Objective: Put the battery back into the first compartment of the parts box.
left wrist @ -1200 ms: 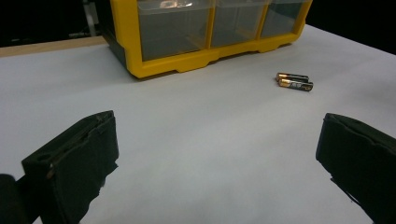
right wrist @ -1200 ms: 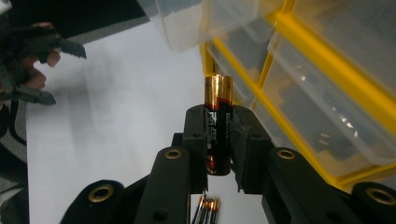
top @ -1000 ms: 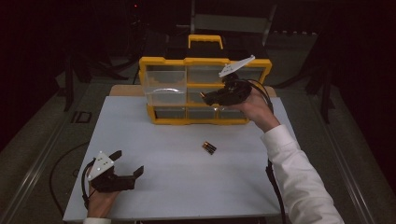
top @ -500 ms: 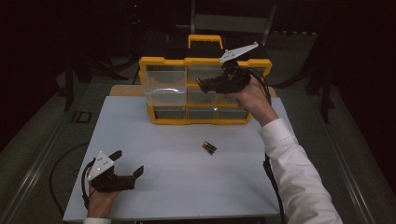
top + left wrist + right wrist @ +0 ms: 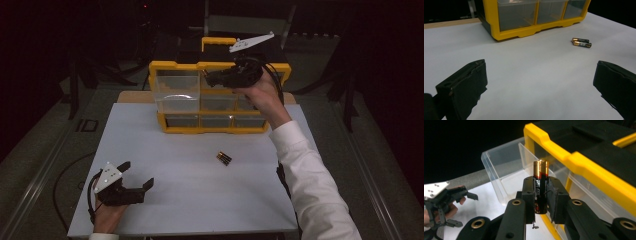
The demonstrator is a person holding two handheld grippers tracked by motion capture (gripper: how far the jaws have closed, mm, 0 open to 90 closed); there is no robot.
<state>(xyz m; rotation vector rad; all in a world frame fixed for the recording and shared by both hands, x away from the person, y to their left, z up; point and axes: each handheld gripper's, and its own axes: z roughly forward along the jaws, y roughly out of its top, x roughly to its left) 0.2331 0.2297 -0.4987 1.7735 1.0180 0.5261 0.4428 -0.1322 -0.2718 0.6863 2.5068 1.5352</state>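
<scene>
at the left, the left gripper [image 5: 134, 185] rested low on the white table [image 5: 200, 200], its jaws spread wide with nothing between them. two small batteries [image 5: 223, 158] lay mid-table. at the right, the right gripper [image 5: 541, 195] pinched an upright battery [image 5: 540, 185] beside the clear drawer [image 5: 506, 170] pulled out of the yellow organizer [image 5: 220, 95].

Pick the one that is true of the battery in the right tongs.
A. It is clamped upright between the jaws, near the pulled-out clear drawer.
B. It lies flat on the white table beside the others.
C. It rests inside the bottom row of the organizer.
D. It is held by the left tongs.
A: the right gripper view shows the battery clamped upright in the right tongs, with the clear drawer of the yellow organizer just behind it.
</scene>
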